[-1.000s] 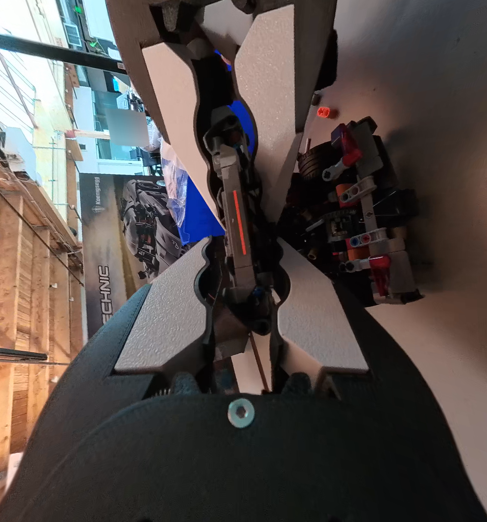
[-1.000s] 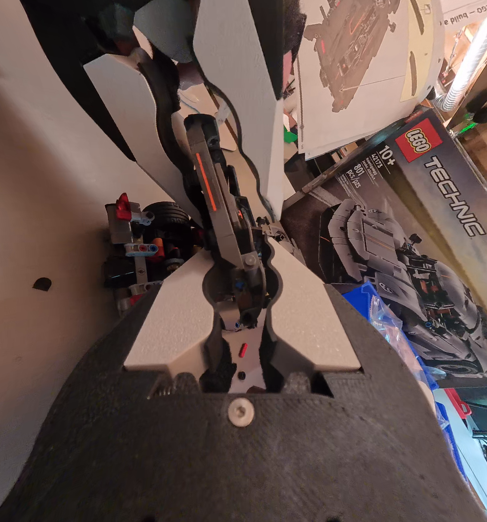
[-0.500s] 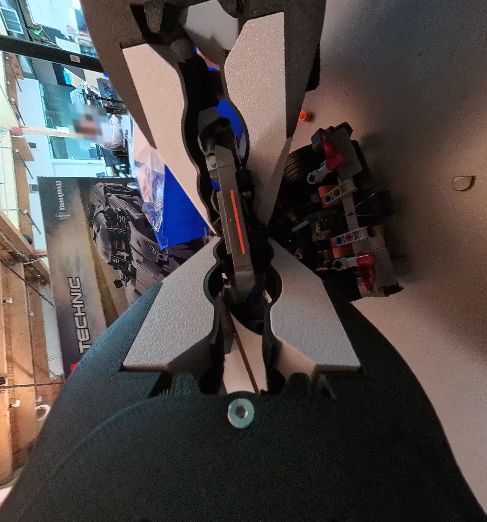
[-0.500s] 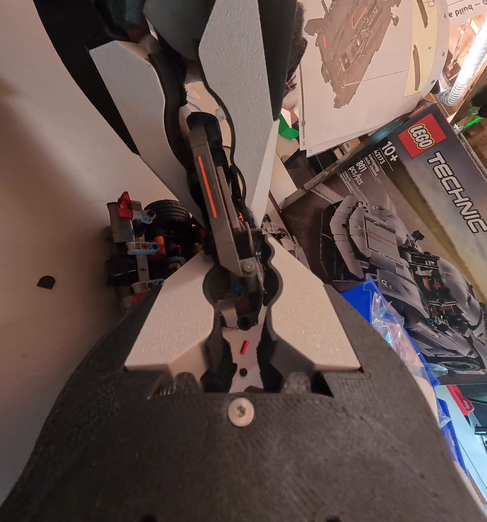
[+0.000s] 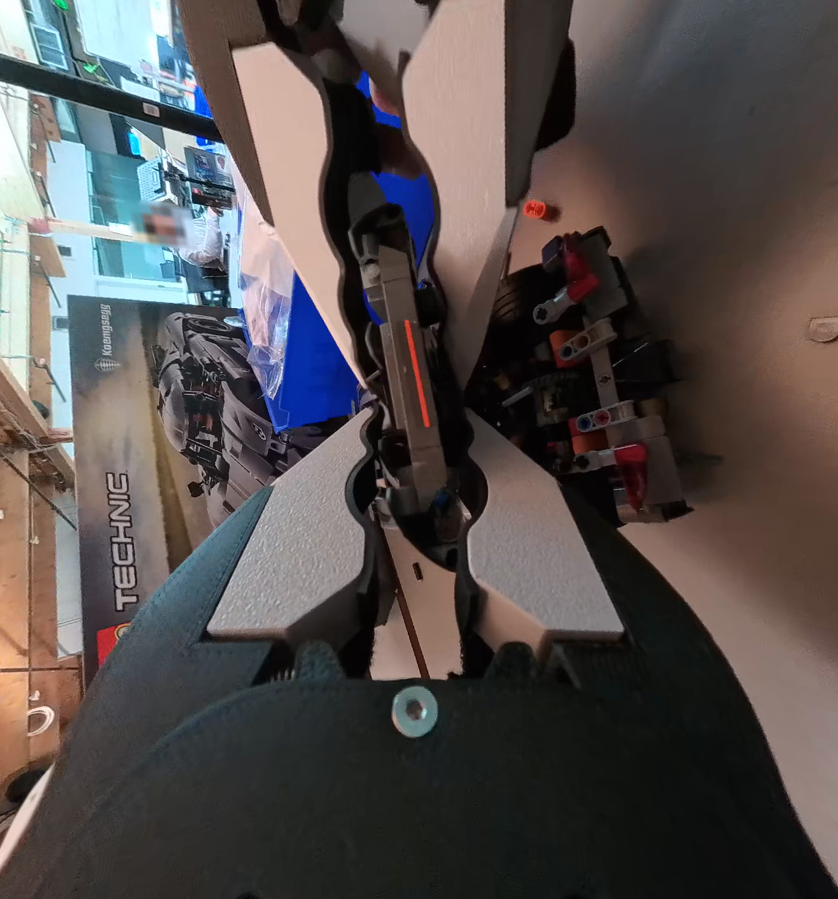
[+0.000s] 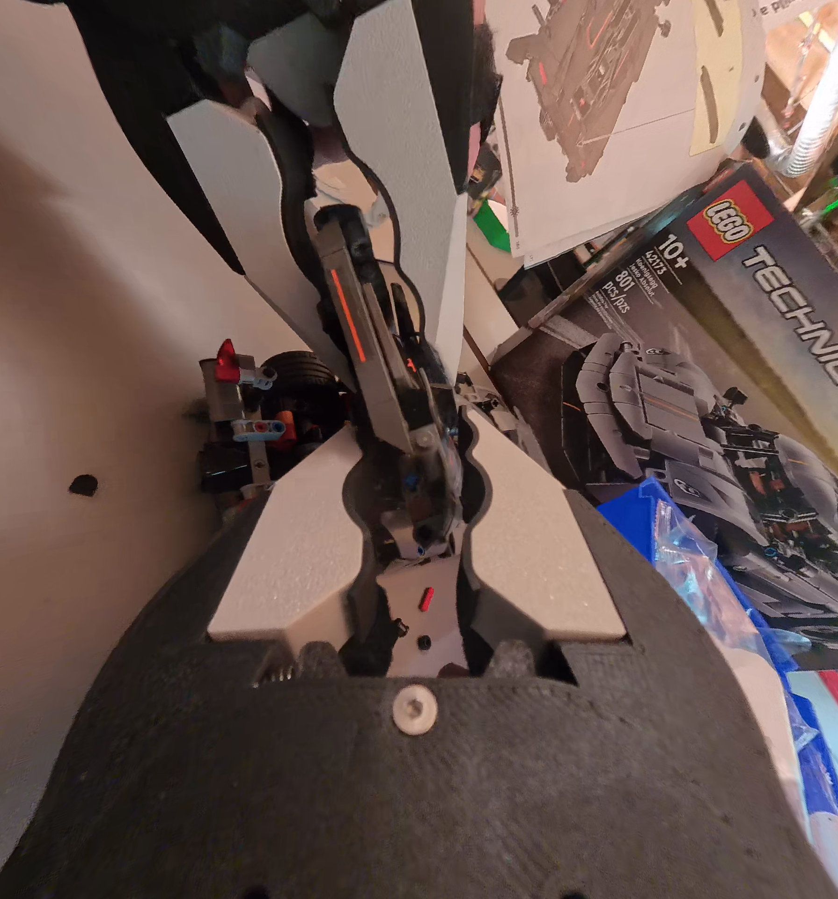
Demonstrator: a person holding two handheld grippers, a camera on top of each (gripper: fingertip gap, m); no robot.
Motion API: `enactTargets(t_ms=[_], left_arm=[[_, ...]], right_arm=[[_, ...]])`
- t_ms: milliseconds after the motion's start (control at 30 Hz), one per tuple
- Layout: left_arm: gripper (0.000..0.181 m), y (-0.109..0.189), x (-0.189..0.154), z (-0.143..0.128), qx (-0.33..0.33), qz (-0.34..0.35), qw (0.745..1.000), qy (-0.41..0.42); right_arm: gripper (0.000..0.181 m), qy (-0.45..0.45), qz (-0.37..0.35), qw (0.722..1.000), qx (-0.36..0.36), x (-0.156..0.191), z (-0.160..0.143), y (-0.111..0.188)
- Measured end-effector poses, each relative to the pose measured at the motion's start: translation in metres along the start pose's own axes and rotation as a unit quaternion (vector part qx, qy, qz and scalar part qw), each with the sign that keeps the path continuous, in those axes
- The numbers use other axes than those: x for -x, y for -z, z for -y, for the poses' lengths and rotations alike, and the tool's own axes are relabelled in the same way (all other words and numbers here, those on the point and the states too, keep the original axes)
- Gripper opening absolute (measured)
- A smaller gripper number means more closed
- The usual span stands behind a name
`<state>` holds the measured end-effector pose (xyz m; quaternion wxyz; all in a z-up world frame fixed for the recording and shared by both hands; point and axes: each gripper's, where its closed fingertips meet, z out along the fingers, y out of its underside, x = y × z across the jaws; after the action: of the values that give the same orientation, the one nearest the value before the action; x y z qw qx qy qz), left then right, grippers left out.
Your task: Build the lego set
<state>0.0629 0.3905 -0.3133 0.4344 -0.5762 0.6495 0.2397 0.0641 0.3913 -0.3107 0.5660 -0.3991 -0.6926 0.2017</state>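
Left wrist view. My left gripper [image 5: 419, 467] pinches the near end of a long grey panel piece [image 5: 410, 384] with an orange stripe; the white fingers [image 5: 305, 535] press in on it from both sides. My right gripper [image 5: 407, 272] comes in from the top of the frame and clamps the far end of the same piece. Just right of it, on the white table [image 5: 748, 146]: the partly built car chassis [image 5: 597, 384] — black tyre, red and grey beams. One loose red pin [image 5: 535, 210] lies near its upper end. To the left: the set's box [image 5: 130, 438], a blue bin [image 5: 320, 379], a clear parts bag [image 5: 266, 321].

Right wrist view. My right gripper [image 6: 412, 467] is closed on the near end of the grey panel piece [image 6: 373, 350]; the left gripper [image 6: 358, 233] holds the far end (piece spans the two, tilted). Chassis [image 6: 261, 423] on the table [image 6: 67, 292] to the left, partly hidden by my finger. Small red pin [image 6: 426, 598] and black bits lie below my fingers. To the right: box [image 6: 699, 413], instruction booklet [image 6: 602, 107] leaning above it, blue bin [image 6: 631, 511] with the bag [image 6: 689, 549].
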Motion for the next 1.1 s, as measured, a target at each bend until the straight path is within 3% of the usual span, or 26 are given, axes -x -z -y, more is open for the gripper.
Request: enactTargets(t_ms=[233, 300, 467, 600, 933, 1100], left_arm=[[0.038, -0.006, 0.000, -0.008, -0.003, 0.015, 1.000, 0.007], [0.030, -0.007, -0.001, -0.008, -0.006, 0.020, 1.000, 0.002], [0.033, -0.008, 0.000, -0.004, -0.014, 0.032, 0.999, -0.004], [0.045, -0.007, 0.004, -0.007, -0.013, 0.046, 0.999, 0.010], [0.052, 0.004, 0.008, -0.027, -0.011, 0.030, 0.997, 0.066], [0.058, 0.013, -0.004, -0.047, 0.014, -0.022, 0.992, 0.120]], right_arm=[[0.025, -0.009, 0.008, 1.000, 0.005, 0.001, -0.005, 0.000], [0.023, -0.005, 0.012, 1.000, 0.005, 0.002, -0.005, 0.001], [0.028, -0.006, 0.007, 1.000, 0.008, 0.002, -0.007, 0.001], [0.031, -0.009, 0.015, 1.000, 0.009, 0.005, -0.007, 0.002], [0.043, -0.036, 0.051, 0.998, -0.013, 0.011, 0.001, 0.013], [0.050, -0.034, 0.082, 0.996, -0.021, 0.022, 0.007, 0.012]])
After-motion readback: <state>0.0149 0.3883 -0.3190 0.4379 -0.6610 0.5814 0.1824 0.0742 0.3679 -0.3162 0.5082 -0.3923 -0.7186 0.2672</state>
